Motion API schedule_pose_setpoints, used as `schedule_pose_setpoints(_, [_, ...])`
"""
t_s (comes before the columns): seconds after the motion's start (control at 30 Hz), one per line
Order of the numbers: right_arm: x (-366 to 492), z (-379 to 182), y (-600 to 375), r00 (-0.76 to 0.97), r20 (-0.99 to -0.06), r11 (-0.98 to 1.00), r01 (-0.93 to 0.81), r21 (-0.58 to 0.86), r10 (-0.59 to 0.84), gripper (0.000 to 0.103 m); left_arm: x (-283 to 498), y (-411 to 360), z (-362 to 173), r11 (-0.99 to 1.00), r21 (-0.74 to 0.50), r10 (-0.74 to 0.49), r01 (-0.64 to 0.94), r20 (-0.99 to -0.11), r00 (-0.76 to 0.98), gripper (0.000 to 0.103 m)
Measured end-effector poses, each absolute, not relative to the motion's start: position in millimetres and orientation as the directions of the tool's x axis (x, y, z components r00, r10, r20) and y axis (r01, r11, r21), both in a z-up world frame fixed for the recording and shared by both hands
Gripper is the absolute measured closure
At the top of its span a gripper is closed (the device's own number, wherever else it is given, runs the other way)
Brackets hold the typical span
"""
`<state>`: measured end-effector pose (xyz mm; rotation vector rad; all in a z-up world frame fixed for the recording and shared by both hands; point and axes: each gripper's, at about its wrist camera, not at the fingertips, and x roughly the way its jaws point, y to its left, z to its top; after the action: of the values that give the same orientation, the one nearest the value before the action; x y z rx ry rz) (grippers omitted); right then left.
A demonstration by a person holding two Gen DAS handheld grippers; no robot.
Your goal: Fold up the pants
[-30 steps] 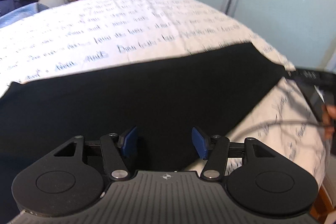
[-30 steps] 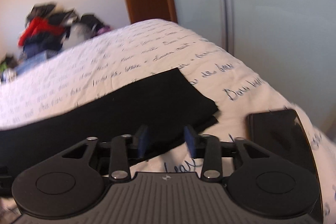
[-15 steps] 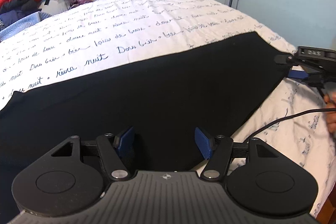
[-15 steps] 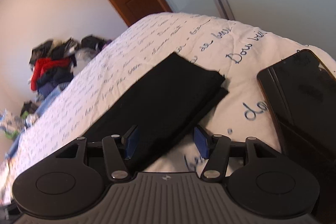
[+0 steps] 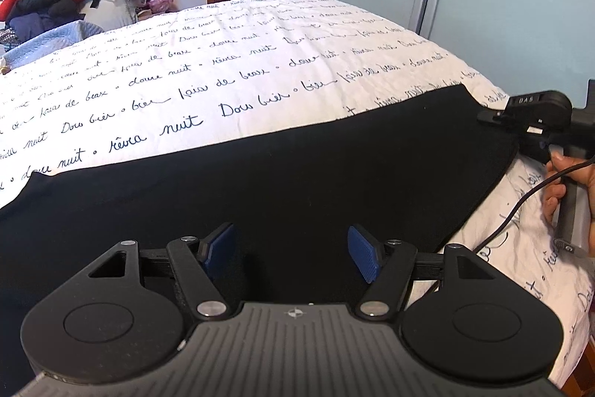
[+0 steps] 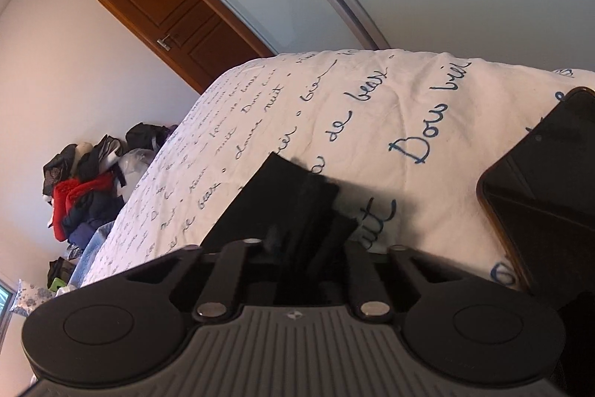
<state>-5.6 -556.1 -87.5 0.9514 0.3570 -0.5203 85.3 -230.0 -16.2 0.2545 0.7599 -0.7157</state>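
Already the right gripper (image 6: 301, 244) pinches the end of the black pants (image 5: 282, 181), layers bunched between its pressed-together jaws at lower centre of its view. The left gripper (image 5: 293, 253) hovers at the bottom of its frame, jaws spread, over cloth lying flat across the bedspread (image 5: 208, 69). Lifting one end alone risks a skewed fold, and the dark phone (image 6: 546, 199) at right, just beside the grip, could get dragged along.
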Motion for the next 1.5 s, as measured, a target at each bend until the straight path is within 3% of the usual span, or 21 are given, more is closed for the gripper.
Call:
schedule_pose_setpoints(0.2, [-4.0,-82.1,-552.2,0.834,-0.484,0.52,0.547,0.656,-0.266,0.097,93.4,-227.6,-13.9,0.74,-0.097,-0.524,0.666,-0.704,0.48,0.034])
schedule_pose_setpoints(0.57, [26.1,-44.7,-516.1,0.833,-0.467,0.769,0.498,0.4,-0.297,0.098,130.0,-214.7,-17.8,0.714,-0.425,-0.658,0.556,-0.678,0.328,0.035])
schedule_pose_setpoints(0.77, [36.0,-33.1,-478.9,0.851,-0.47,0.876,0.394,0.28,-0.233,0.098,149.4,-211.8,-35.1,0.588,-0.705,-0.8,0.398,-0.579,0.157,0.033])
schedule_pose_setpoints(0.97, [48.6,-28.1,-438.5,0.859,-0.485,0.939,0.286,0.192,-0.163,0.098,163.1,-217.9,-45.7,0.417,-0.88,-0.909,0.227,-0.41,0.08,0.029])
schedule_pose_setpoints(1.07, [48.5,-26.1,-417.7,0.864,-0.488,0.96,0.226,0.162,-0.122,0.098,171.5,-222.1,-53.2,0.358,-0.925,-0.933,0.13,-0.351,0.078,0.024])
schedule_pose_setpoints(1.33, [39.4,-22.8,-349.0,0.872,-0.488,0.998,0.053,0.038,-0.028,0.098,184.5,-226.6,-68.3,0.363,-0.931,-0.929,0.027,-0.359,0.094,0.024])
schedule_pose_setpoints(1.43, [36.2,-23.8,-320.3,0.875,-0.484,0.999,-0.012,-0.049,-0.013,0.098,187.4,-221.6,-71.2,0.365,-0.931,-0.926,0.014,-0.362,0.105,0.031])
schedule_pose_setpoints(1.5, [33.6,-25.0,-302.6,0.878,-0.479,0.992,-0.04,-0.119,-0.022,0.097,188.5,-218.1,-73.7,0.373,-0.928,-0.923,0.009,-0.369,0.109,0.049])
